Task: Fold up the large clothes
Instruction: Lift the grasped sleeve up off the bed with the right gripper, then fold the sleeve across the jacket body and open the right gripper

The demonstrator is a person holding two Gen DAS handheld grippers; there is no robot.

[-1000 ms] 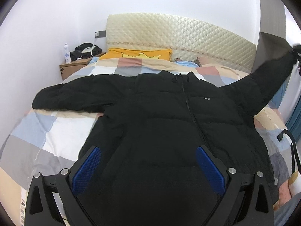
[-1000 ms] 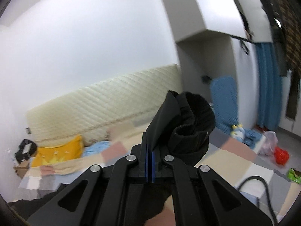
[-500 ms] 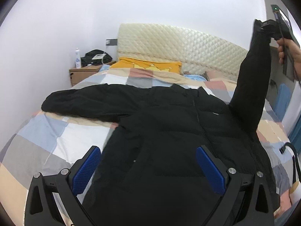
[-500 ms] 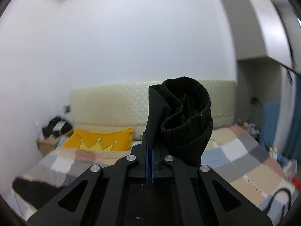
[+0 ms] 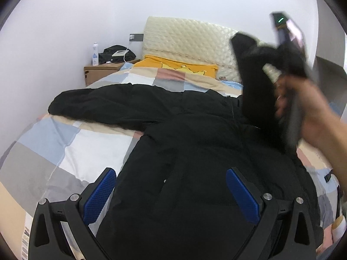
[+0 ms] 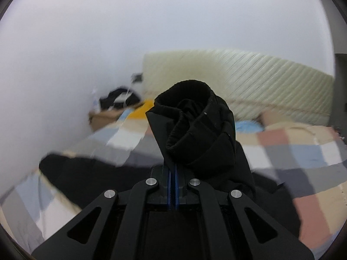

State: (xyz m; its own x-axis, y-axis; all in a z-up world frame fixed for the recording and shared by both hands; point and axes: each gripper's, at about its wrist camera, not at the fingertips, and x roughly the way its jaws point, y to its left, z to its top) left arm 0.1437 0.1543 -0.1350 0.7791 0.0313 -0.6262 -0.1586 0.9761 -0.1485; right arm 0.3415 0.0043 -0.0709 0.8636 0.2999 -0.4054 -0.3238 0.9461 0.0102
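Note:
A black puffer jacket (image 5: 195, 151) lies front up on a checked bed quilt (image 5: 54, 147), its left sleeve (image 5: 104, 104) stretched out to the left. My left gripper (image 5: 171, 186) is open and empty, low over the jacket's hem. My right gripper (image 6: 172, 173) is shut on the cuff of the right sleeve (image 6: 195, 127) and holds it up over the jacket's chest; in the left wrist view the lifted sleeve (image 5: 253, 82) and my hand (image 5: 303, 108) show blurred at the right.
A cream padded headboard (image 5: 188, 41) and a yellow pillow (image 5: 177, 65) are at the far end of the bed. A cardboard nightstand (image 5: 102, 71) with a bottle and a black bag stands at the far left by the white wall.
My right gripper has carried the right sleeve up from the bed's right side and swung it left over the jacket's body. The left gripper has stayed open over the hem.

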